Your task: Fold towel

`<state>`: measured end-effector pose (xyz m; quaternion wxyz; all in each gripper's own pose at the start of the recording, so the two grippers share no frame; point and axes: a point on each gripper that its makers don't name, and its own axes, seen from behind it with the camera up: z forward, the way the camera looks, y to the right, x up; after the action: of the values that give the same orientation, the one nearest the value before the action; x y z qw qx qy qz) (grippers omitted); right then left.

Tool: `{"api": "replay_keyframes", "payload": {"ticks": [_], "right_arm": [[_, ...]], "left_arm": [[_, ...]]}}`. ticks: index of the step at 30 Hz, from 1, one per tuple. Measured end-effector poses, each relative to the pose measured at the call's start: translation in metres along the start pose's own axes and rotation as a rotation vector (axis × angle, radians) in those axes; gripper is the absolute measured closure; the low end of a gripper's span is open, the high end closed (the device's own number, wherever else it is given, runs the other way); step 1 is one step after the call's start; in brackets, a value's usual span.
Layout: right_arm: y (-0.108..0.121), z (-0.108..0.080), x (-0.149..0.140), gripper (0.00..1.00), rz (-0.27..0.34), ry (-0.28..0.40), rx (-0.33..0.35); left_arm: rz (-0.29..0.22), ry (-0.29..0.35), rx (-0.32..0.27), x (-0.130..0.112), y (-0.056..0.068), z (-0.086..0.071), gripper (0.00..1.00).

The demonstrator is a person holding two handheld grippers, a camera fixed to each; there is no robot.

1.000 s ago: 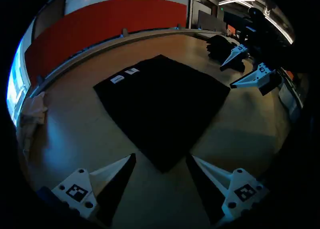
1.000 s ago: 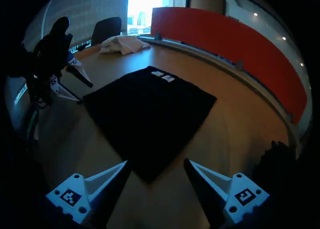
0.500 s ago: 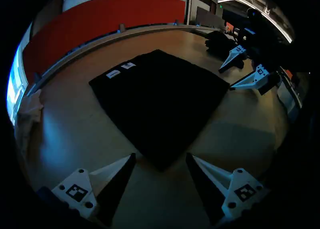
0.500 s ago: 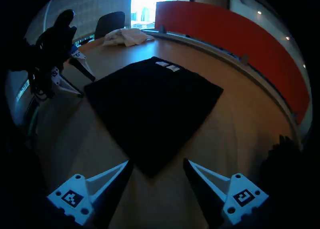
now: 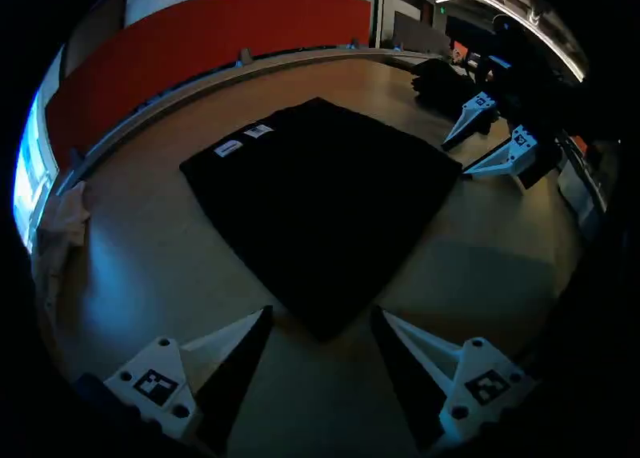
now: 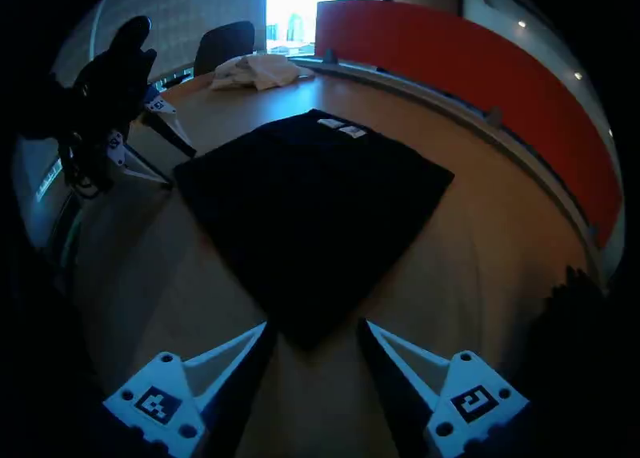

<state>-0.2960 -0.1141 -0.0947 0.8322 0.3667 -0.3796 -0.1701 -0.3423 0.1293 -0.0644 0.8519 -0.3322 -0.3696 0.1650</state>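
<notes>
A black towel (image 5: 320, 194) lies flat on the wooden table, with two white labels (image 5: 242, 139) near its far left corner. My left gripper (image 5: 322, 318) is open, its fingers on either side of the towel's near corner. The right gripper (image 5: 470, 146) shows farther off by the towel's right corner, held by a dark-sleeved hand. In the right gripper view the same towel (image 6: 316, 210) points a corner at my right gripper (image 6: 315, 330), which is open and astride that corner. The left gripper (image 6: 170, 161) sits at the towel's left corner there.
A red partition (image 5: 200, 42) runs along the table's far edge. A pale crumpled cloth (image 6: 256, 70) lies at the table's end near a dark chair (image 6: 224, 46) and a bright window. A dark heap (image 5: 436, 82) rests on the table beyond the right gripper.
Both grippers have crept forward toward their towel corners. The right gripper's fingers have drawn a little closer together around the corner. The towel has stayed flat.
</notes>
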Motion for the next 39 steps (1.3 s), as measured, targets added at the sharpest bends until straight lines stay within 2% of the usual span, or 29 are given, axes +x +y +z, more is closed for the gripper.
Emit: {"api": "replay_keyframes", "payload": {"ticks": [7,17,20,22,26,30,31,32,38,39], "right_arm": [[-0.0051,0.0001,-0.0008,0.37,0.002,-0.001,0.022],[-0.0056,0.0012,-0.0001,0.38,0.006,-0.009,0.027],[-0.0063,0.0012,-0.0001,0.43,0.008,-0.013,0.029],[-0.0070,0.0012,0.0002,0.48,0.010,-0.015,0.031],[-0.0074,0.0014,0.0004,0.56,0.016,-0.020,0.031],[-0.0057,0.0016,0.0005,0.73,0.026,-0.024,0.025],[-0.0059,0.0015,0.0004,0.75,0.027,-0.026,0.025],[-0.0061,0.0014,0.0003,0.76,0.029,-0.027,0.025],[-0.0079,0.0008,0.0009,0.80,0.037,-0.033,0.024],[-0.0085,0.0006,0.0011,0.81,0.039,-0.033,0.024]], "left_arm": [[-0.012,-0.005,0.015,-0.0004,-0.0008,-0.0007,0.23],[-0.016,-0.017,0.018,-0.0008,0.0004,-0.0014,0.28],[-0.020,-0.019,0.020,-0.0009,0.0000,-0.0014,0.31],[-0.024,-0.022,0.023,-0.0011,-0.0009,-0.0014,0.34],[-0.029,-0.029,0.027,-0.0016,-0.0033,-0.0018,0.47],[-0.034,-0.035,0.028,-0.0020,-0.0041,-0.0021,0.50],[-0.035,-0.037,0.032,-0.0020,-0.0048,-0.0022,0.56],[-0.037,-0.038,0.036,-0.0019,-0.0054,-0.0024,0.63],[-0.040,-0.043,0.040,-0.0018,-0.0035,-0.0028,0.69],[-0.038,-0.044,0.041,-0.0016,-0.0029,-0.0028,0.74]]}}
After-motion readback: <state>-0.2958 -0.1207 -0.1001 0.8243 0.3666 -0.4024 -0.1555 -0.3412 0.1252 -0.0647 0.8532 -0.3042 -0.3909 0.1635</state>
